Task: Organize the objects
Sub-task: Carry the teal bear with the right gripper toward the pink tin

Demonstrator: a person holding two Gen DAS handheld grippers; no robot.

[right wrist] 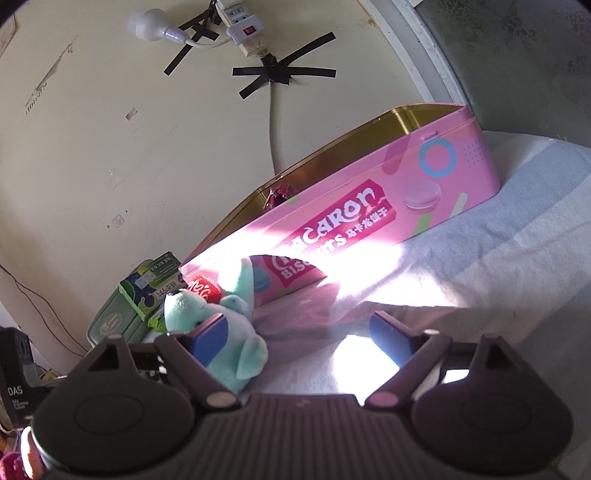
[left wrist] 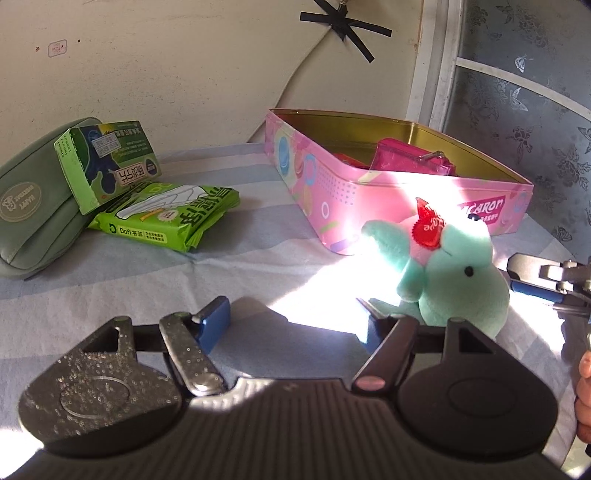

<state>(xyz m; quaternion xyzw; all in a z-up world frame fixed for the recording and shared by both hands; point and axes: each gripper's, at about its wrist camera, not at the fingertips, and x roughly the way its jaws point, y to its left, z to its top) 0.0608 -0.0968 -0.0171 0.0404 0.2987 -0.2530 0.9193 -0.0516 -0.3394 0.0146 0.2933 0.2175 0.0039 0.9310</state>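
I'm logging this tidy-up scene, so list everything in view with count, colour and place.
tin: one, pink, gold inside, open, by the wall
pouch: one, magenta, inside the tin
plush toy: one, mint, in front of the tin
wrapper: one, red, on the plush
case: one, grey-green, far left
box: one, green, leaning on the case
packets: green stack, beside the case
power strip: one, white, on the wall
left claw: open, empty
right claw: open, one pad against the plush

free: bare striped tabletop between green packets and pink tin, open to the near edge | blocked: tin along far-right edge, wall just behind it | plush toy just before tin's near wall, touching right gripper left finger | far-left corner: green pouch, box stacked
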